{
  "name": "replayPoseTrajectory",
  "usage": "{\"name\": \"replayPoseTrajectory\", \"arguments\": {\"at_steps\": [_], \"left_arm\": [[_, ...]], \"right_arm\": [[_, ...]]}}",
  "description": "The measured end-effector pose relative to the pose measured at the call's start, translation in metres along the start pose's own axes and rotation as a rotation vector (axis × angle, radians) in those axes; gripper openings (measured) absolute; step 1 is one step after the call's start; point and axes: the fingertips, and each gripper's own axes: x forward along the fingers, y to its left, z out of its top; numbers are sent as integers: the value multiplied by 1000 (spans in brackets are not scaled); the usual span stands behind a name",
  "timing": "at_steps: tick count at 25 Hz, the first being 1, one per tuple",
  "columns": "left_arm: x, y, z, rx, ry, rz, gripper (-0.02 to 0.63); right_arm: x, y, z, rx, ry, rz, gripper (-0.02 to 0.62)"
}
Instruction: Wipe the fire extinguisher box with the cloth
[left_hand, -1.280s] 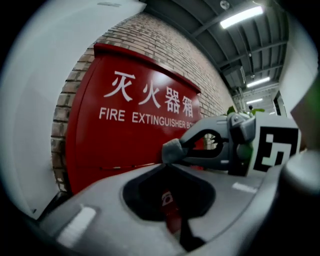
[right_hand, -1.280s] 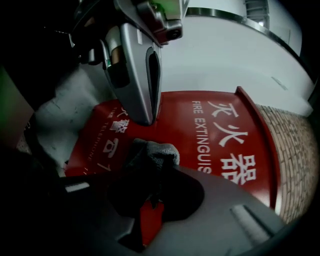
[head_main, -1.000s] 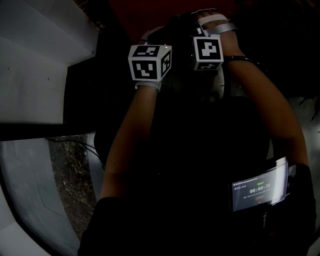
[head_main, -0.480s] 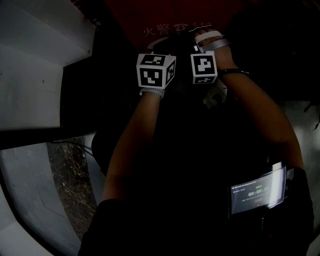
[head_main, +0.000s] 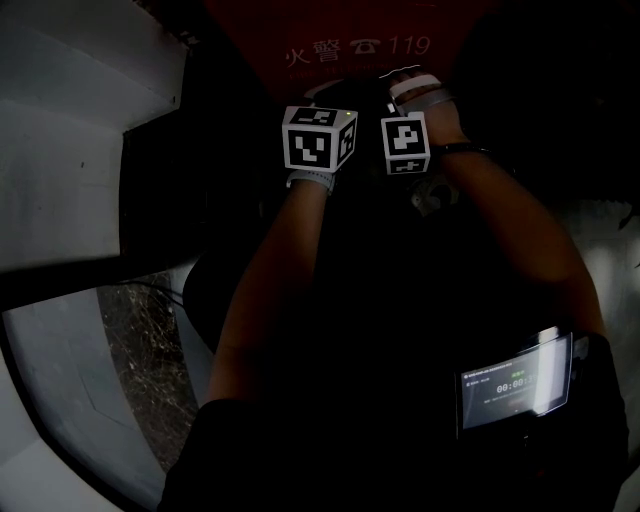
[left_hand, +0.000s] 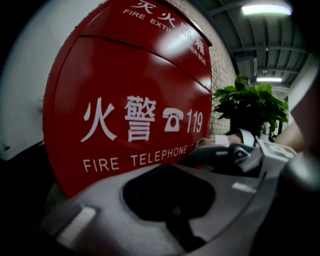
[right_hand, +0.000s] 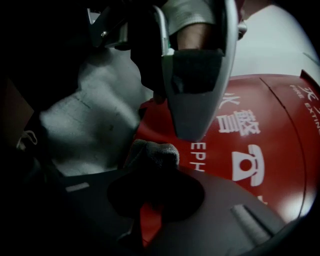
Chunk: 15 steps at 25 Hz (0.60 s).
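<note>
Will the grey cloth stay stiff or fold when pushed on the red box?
Likely floppy: the cloth bunches into a lump in the right gripper. Its coarse weave should probably drag, not slide, on the glossy fire extinguisher box.

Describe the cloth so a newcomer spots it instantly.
Start at the big red fire extinguisher box with white lettering and a telephone symbol. In front of it, the right gripper has its jaws shut on the cloth. It is a small grey knitted wad, the only soft, textured thing among the smooth red panel and hard grey plastic.
</note>
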Motion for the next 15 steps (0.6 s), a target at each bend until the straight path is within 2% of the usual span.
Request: {"name": "replayPoseTrajectory", "arguments": {"at_steps": [5,9,15], "left_arm": [[11,-3,-27,-25,82,-23,-2],[21,-6,-50,-15,147,-36,-2],[21,3,-49,-79,157,-33,-2]], "right_arm": [[9,16,2,4,-2,42,32],[17,32,2,21,4,90,32],[33,56,0,8,7,180,32]]}}
